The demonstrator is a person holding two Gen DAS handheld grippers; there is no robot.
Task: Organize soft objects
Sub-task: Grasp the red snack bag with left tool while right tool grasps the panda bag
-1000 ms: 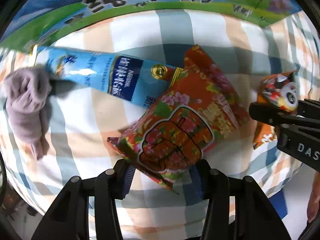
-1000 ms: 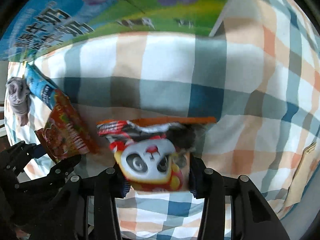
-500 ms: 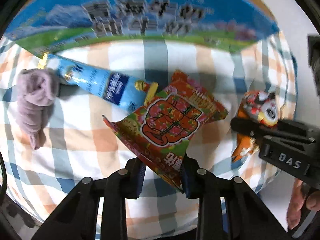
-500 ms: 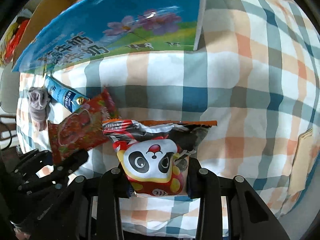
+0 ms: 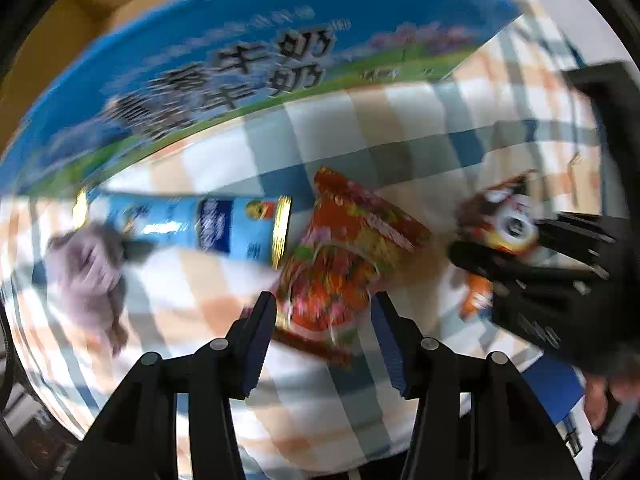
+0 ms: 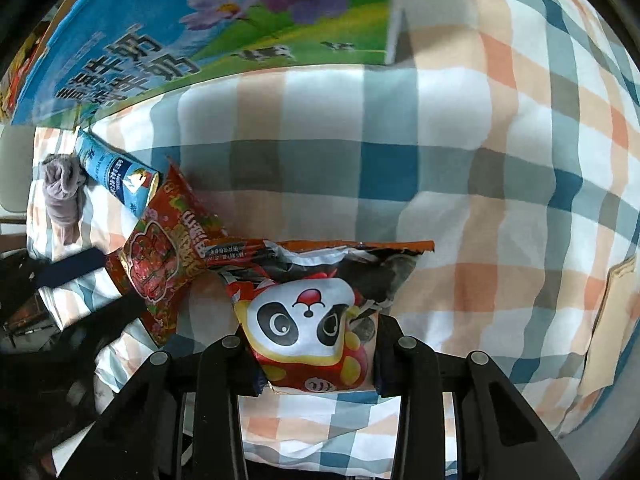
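My left gripper (image 5: 324,316) is shut on a red flowered snack bag (image 5: 340,256), held above the checked cloth; the view is blurred. The bag also shows in the right wrist view (image 6: 164,248). My right gripper (image 6: 316,356) is shut on a panda snack bag (image 6: 312,312), also seen in the left wrist view (image 5: 504,220). A blue Nestle pouch (image 5: 208,224) and a grey-purple sock (image 5: 88,276) lie on the cloth at the left, also in the right wrist view: pouch (image 6: 116,172), sock (image 6: 62,192).
A blue-and-green milk carton box (image 5: 240,68) stands at the back of the cloth, also in the right wrist view (image 6: 224,28). The checked cloth (image 6: 480,160) spreads to the right. A hand (image 5: 600,400) holds the right gripper.
Both grippers have lifted with their bags. The left one swings fast, its bag crumpled and blurred. The box now looms larger in both views.
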